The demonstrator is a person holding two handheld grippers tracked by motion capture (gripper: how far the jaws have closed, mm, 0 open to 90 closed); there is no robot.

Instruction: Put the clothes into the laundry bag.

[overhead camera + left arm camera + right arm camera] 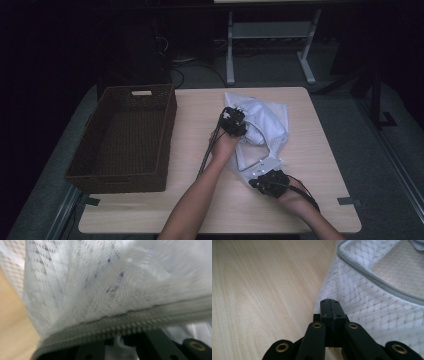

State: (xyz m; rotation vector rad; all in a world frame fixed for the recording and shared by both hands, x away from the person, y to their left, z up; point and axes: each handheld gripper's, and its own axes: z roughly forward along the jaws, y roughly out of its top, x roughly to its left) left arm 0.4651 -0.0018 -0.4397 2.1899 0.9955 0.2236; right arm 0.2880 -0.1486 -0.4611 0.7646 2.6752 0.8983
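Note:
A white mesh bag (267,120) with a grey zipper lies crumpled on the wooden table (200,205), right of centre. My left gripper (234,122) is at the bag's upper left, where the mesh is bunched up. In the left gripper view the zipper band (150,315) runs across the jaw tips, and a fold of mesh (100,277) is pinched at my left gripper (120,340). My right gripper (266,181) is at the bag's near edge. In the right gripper view my right gripper (330,307) is shut on the hem of the bag (367,302), below the zipper (372,282).
A dark wicker basket (169,132) stands on the left side of the table with nothing visible in it. Bare tabletop (262,290) lies between the basket and the bag and along the near edge. Dark floor and a desk frame (230,50) lie beyond.

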